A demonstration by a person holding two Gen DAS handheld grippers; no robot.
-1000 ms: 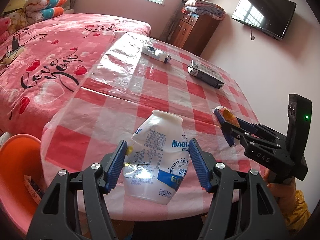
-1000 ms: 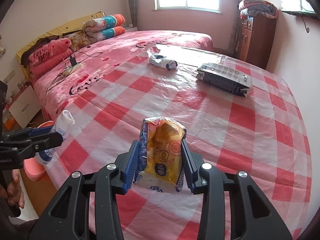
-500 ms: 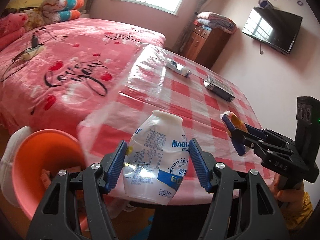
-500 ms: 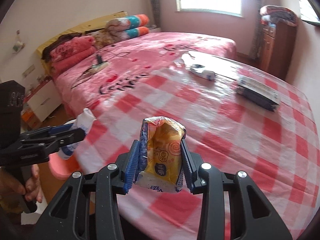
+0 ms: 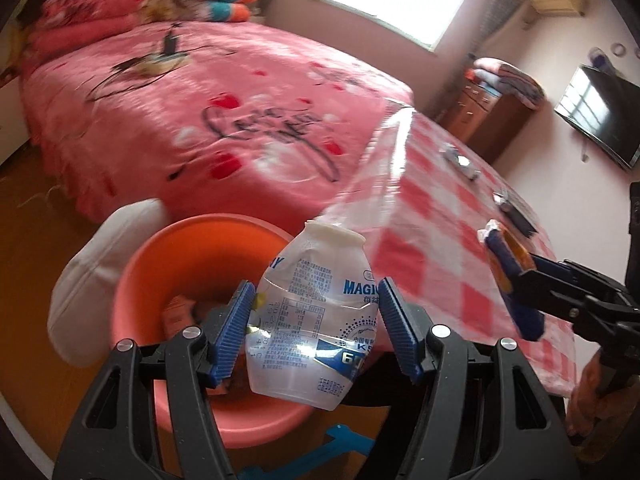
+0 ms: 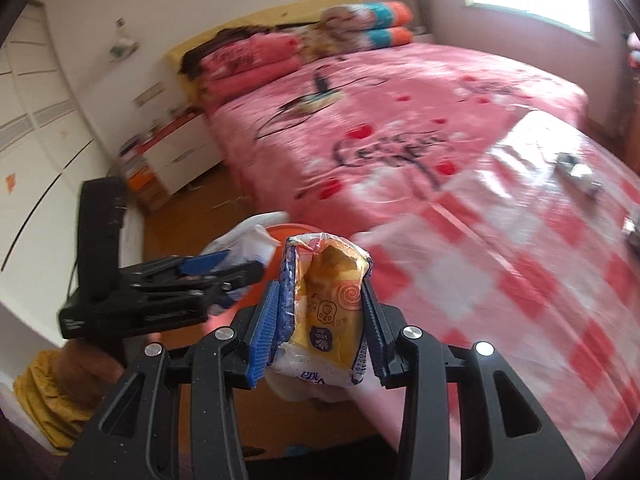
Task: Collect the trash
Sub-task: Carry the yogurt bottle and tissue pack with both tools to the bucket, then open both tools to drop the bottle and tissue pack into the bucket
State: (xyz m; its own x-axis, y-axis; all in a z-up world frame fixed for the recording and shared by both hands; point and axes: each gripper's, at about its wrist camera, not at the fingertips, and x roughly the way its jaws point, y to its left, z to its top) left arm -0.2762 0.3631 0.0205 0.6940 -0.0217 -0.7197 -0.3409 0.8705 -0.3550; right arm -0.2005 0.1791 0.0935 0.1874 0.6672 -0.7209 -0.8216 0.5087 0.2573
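The plastic bottle (image 5: 312, 320) in your left claw (image 5: 316, 328) looks empty and thin-walled, so expect it to be very light, springy and a little slick; the blue pads pinch its belly, where the label adds some friction. Squeeze harder and it will likely buckle rather than break. It hangs neck-up over the orange bin (image 5: 192, 280), which stands on the floor off the near corner of the tabletop (image 5: 440, 248), beside the bed (image 5: 208, 120).

Your right claw (image 6: 320, 316) is pressed together on a yellow tissue pack (image 6: 328, 304), soft and crushable, gripped across its flat sides; it should drop cleanly once released. It sits just past the tabletop's near edge, close to the bin.

A small wrapper (image 5: 460, 160) and a dark packet (image 5: 516, 208) lie towards the tabletop's far edge. Both look flat, so take them by a raised edge.
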